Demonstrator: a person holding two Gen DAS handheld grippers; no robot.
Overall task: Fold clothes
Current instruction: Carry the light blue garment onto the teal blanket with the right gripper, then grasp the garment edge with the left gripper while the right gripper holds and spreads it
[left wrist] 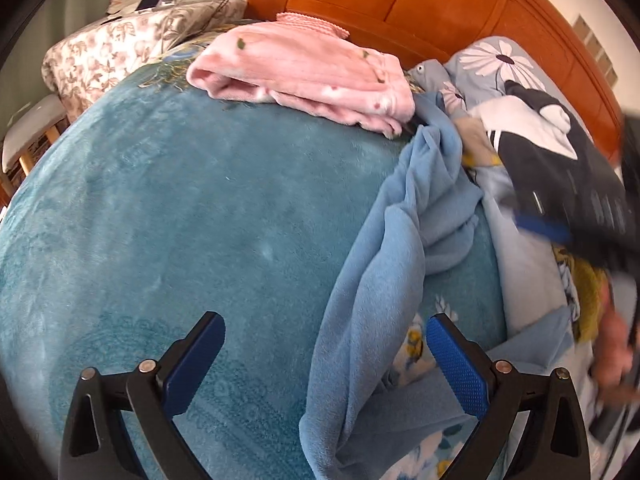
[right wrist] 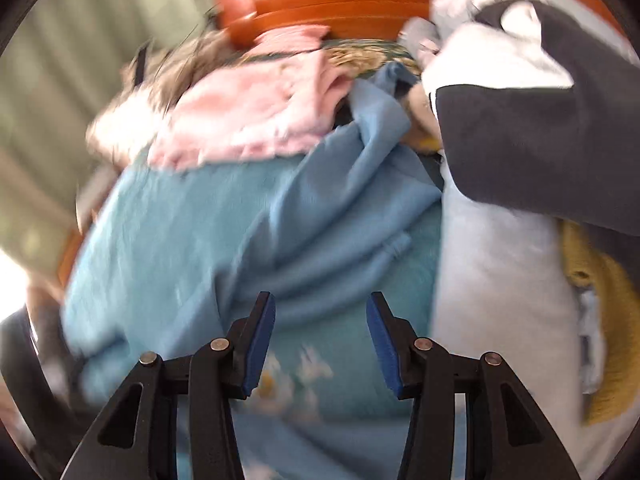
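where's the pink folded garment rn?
Left wrist view, upper centre: the pink folded garment lies on the teal blanket by the wooden headboard, its right end touching the light blue fleece.

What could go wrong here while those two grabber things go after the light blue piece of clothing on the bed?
The light blue garment lies bunched in deep folds, so the open left hand-held gripper might pinch several layers or the teal blanket beneath. Its upper end sits against the folded pink garment, so pulling could drag that tidy stack apart. The right hand-held gripper view is blurred, suggesting fast motion and a likely sloppy grab.
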